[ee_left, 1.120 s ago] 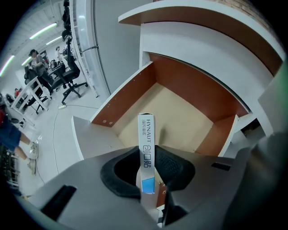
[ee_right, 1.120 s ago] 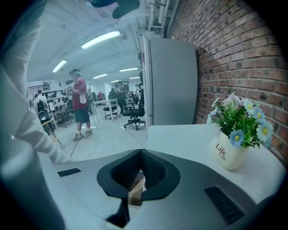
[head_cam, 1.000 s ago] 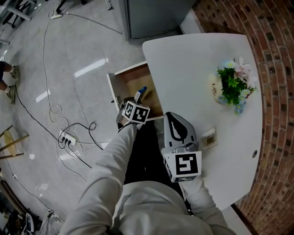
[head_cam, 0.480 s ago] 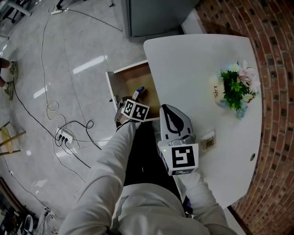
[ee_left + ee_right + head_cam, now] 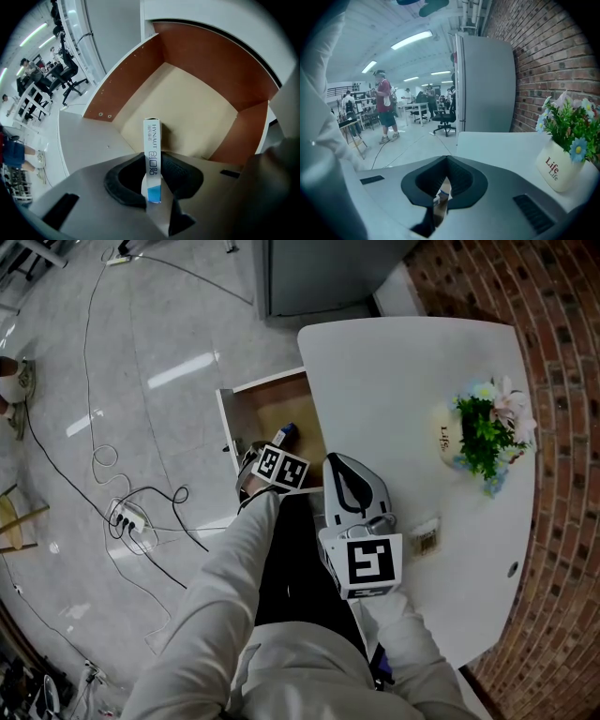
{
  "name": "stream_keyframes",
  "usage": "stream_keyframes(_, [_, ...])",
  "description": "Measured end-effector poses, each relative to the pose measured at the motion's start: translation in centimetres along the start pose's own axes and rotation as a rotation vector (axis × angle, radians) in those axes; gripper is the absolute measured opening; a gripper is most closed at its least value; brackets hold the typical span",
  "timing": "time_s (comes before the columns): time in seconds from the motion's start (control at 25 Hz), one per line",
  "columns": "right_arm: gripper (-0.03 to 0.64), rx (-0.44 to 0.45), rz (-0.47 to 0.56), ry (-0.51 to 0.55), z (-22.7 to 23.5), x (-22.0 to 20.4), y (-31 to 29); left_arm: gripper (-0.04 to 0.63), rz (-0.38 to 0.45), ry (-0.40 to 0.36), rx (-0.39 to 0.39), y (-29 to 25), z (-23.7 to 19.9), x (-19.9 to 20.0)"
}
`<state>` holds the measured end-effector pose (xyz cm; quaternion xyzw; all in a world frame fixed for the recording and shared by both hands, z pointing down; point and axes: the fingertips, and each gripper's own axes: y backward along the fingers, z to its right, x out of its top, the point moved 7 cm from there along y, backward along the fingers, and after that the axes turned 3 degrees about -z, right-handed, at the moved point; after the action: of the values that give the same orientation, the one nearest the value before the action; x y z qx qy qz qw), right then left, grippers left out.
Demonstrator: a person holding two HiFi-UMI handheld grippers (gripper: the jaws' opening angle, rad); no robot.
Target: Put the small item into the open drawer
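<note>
A small white-and-blue box (image 5: 151, 136) stands upright between the pads of my left gripper (image 5: 153, 174), which is shut on it. The box (image 5: 288, 432) hangs over the near part of the open wooden drawer (image 5: 267, 409), above its bare tan floor (image 5: 187, 108). In the head view the left gripper (image 5: 284, 442) sits at the drawer's front edge. My right gripper (image 5: 337, 463) rests over the white table's (image 5: 394, 381) near-left edge, beside the drawer. Its jaws (image 5: 446, 164) are shut with nothing held.
A flower pot (image 5: 473, 432) stands on the table's right side, also in the right gripper view (image 5: 560, 164). A small packet (image 5: 427, 532) lies on the table by the right gripper. A grey cabinet (image 5: 319, 273) stands behind; cables and a power strip (image 5: 131, 517) lie on the floor at left.
The right gripper has drifted slightly left and forward. The left gripper keeps the box over the drawer, hardly moved.
</note>
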<state>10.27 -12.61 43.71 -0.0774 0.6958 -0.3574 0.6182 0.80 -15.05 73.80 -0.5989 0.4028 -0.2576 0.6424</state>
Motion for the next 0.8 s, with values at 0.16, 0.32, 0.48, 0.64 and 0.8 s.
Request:
stream_keyframes(0.16, [0.026,0.001,-0.008,0.003,0.0,-0.2,-0.2,0.101,0.003,-0.019,0.0,-0.3,0.0,0.1])
stream_keyframes(0.32, [0.026,0.001,-0.013,0.005,0.0,-0.3,-0.4,0.119,0.006,-0.019,-0.027,-0.4,-0.1,0.4])
stream_keyframes(0.48, [0.026,-0.001,-0.016,0.011,0.0,-0.4,-0.4,0.154,0.009,-0.009,-0.058,-0.2,0.3,0.2])
stream_keyframes(0.64, [0.026,-0.005,-0.016,0.02,0.1,-0.4,-0.2,0.173,0.035,0.021,-0.063,0.7,0.3,0.1])
stream_keyframes(0.8, [0.026,-0.01,-0.012,0.023,0.0,-0.4,0.2,0.179,0.067,0.05,-0.062,2.1,0.1,0.0])
